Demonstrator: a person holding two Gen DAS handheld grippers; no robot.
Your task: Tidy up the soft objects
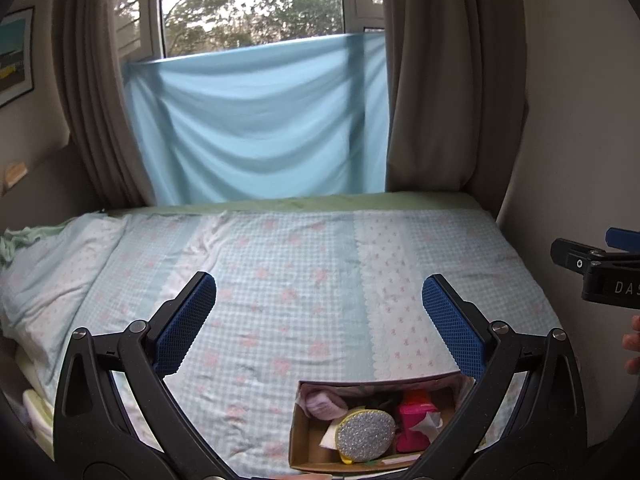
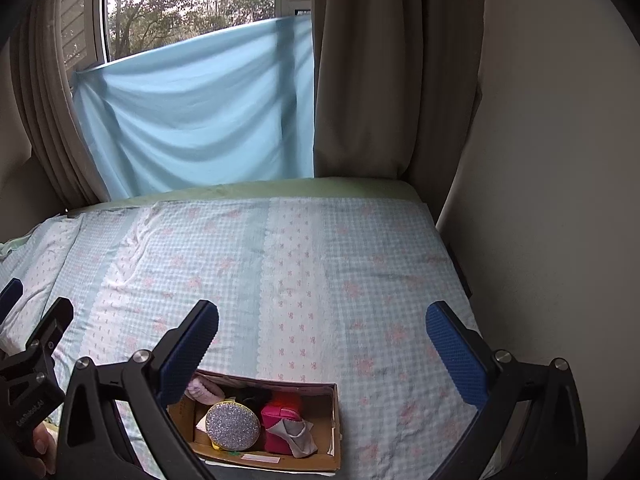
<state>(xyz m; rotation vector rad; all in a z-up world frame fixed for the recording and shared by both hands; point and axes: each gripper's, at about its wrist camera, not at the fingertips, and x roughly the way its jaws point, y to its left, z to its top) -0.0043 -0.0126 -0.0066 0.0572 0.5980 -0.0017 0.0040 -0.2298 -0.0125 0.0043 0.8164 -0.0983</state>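
A cardboard box (image 1: 298,446) sits on the bed near its front edge; it also shows in the right wrist view (image 2: 335,432). It holds a silver glitter pouch (image 1: 365,436) (image 2: 232,426), a pink pouch (image 1: 414,420) (image 2: 280,424), a lilac soft item (image 1: 322,402) (image 2: 204,390) and a grey cloth (image 2: 300,440). My left gripper (image 1: 319,300) is open and empty above the bed, the box just below between its fingers. My right gripper (image 2: 322,328) is open and empty, the box by its left finger. Each gripper shows at the edge of the other's view.
The bed's blue checked cover (image 1: 288,280) (image 2: 320,260) has a rumpled pillow (image 1: 48,272) at the left. A light blue sheet (image 1: 256,120) hangs over the window between brown curtains (image 1: 436,80). A wall (image 2: 560,200) bounds the right side.
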